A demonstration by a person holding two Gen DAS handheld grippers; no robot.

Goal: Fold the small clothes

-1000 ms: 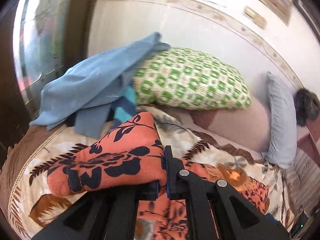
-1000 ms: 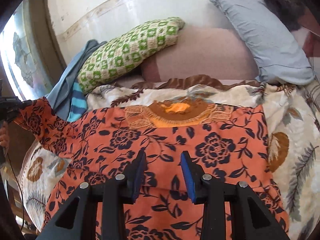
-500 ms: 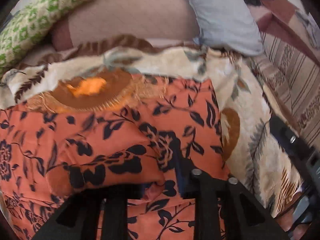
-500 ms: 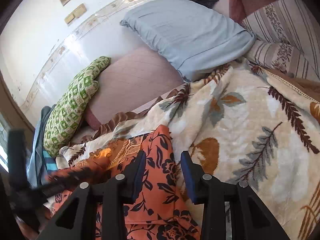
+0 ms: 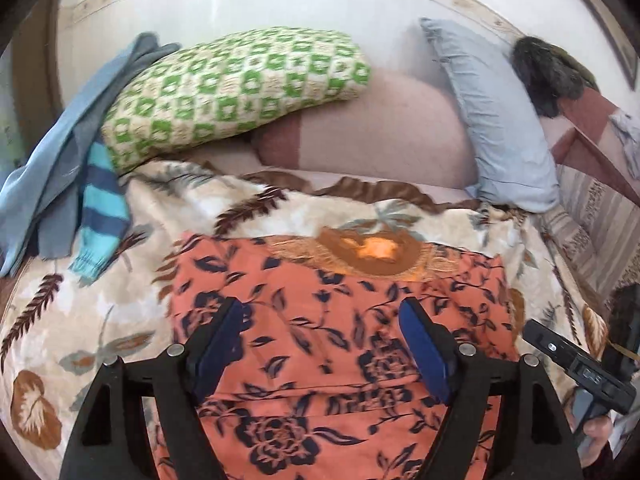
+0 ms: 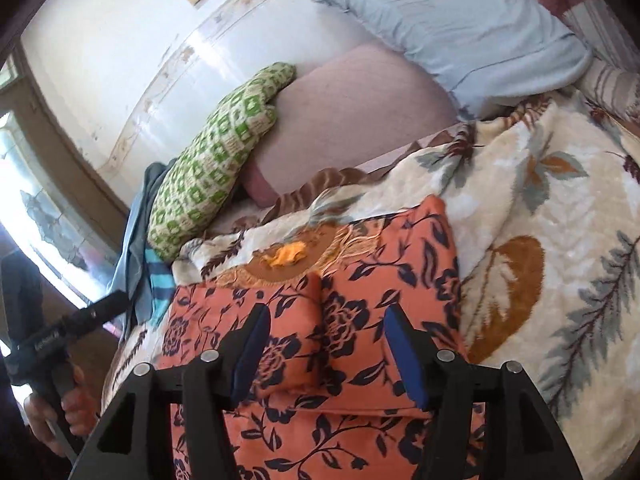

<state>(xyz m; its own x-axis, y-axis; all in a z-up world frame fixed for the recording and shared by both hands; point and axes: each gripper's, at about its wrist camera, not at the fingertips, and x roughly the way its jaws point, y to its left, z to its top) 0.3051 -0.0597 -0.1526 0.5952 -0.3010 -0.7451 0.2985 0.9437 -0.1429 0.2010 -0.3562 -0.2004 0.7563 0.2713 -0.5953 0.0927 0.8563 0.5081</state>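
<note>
An orange top with dark blue flowers (image 5: 328, 320) lies on the leaf-print blanket (image 5: 100, 320), neck away from me. Both sleeves are folded in over its middle and meet there (image 6: 320, 320). My left gripper (image 5: 322, 340) is open and empty, just above the garment's middle. My right gripper (image 6: 324, 344) is open and empty above the folded sleeves. The right gripper also shows at the right edge of the left wrist view (image 5: 580, 372), and the left gripper at the left edge of the right wrist view (image 6: 60, 336).
A green-checked pillow (image 5: 240, 88), a pink bolster (image 5: 380, 136) and a pale blue pillow (image 5: 500, 120) lie against the wall. Blue clothes and a striped sleeve (image 5: 100, 208) are piled at the left. The blanket (image 6: 560, 240) spreads to the right.
My left gripper carried the left sleeve across the top, laid it on the middle and let go. It is now open and drawn back. My right gripper opened wider and swung back over the garment.
</note>
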